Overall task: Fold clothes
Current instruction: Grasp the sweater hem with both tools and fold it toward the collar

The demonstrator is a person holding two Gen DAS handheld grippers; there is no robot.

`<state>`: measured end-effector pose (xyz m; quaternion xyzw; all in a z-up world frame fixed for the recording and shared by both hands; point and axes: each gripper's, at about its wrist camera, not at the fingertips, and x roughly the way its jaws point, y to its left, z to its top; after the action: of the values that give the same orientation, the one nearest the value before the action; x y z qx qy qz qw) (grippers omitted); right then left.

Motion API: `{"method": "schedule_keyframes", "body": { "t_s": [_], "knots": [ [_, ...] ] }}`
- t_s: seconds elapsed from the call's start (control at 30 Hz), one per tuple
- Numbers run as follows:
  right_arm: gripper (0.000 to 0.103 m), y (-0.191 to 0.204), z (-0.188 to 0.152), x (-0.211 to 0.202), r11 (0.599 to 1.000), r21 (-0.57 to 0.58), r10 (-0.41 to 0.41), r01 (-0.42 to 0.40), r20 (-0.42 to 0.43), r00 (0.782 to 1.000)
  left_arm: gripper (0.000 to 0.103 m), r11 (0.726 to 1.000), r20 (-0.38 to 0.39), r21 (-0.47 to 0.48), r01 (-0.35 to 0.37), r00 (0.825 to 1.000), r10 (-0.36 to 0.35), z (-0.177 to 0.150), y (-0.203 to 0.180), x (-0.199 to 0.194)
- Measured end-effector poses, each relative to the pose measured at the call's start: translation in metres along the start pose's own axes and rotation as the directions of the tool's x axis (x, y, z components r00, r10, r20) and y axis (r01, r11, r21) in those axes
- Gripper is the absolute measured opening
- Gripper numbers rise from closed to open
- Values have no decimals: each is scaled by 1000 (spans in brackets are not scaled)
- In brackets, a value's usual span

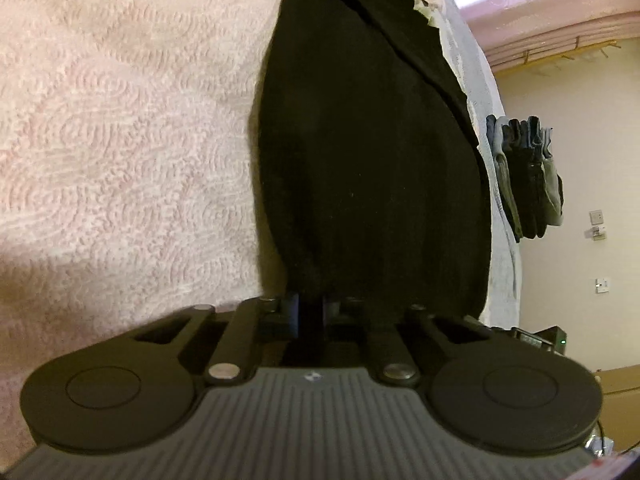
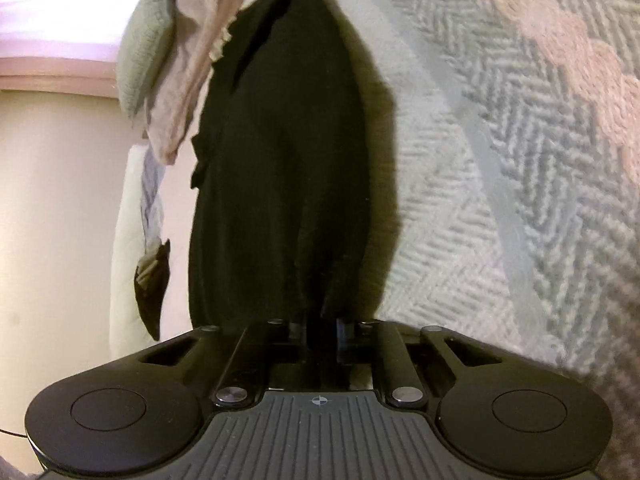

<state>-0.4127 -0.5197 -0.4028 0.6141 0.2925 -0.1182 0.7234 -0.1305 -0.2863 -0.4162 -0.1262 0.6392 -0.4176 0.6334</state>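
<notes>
Between the left gripper's [image 1: 311, 312] nearly closed fingers, clamped black cloth [image 1: 360, 160]; same clenched grip on it by the right gripper [image 2: 322, 330]. Stretched away from both grippers over the bed, dark, folded lengthwise, far end beside a beige garment [image 2: 192, 68]. Only in left view: pink textured blanket [image 1: 120, 120], dark stacked clothes [image 1: 528, 176], wall switches [image 1: 598, 224]. Only in right view: grey herringbone cover [image 2: 500, 160], green pillow [image 2: 146, 44], cream wall [image 2: 60, 200].
</notes>
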Motion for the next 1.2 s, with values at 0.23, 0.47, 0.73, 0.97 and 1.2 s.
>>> {"method": "schedule_keyframes", "body": {
  "t_s": [0.23, 0.47, 0.73, 0.97, 1.2],
  "knots": [
    [6, 26, -11, -43, 996, -84, 40, -34, 79, 996, 4, 994, 110, 109, 10, 994, -22, -12, -22, -43],
    [3, 38, -44, -64, 992, -118, 55, -45, 82, 995, 4, 992, 184, 129, 8, 983, -31, -39, -33, -84],
    [25, -7, -42, -53, 997, -1, -73, 73, 17, 997, 14, 998, 158, 2, -67, 985, 66, -41, 7, -54],
    [44, -12, -16, -34, 1000, 17, 7, -8, 45, 999, 39, 1000, 174, -21, -21, 984, 24, -26, 12, -52],
    [1, -6, -24, -24, 1000, 6, 13, -13, -4, 1000, 6, 1000, 64, 19, -21, 998, 20, -23, 13, -33]
  ]
}}
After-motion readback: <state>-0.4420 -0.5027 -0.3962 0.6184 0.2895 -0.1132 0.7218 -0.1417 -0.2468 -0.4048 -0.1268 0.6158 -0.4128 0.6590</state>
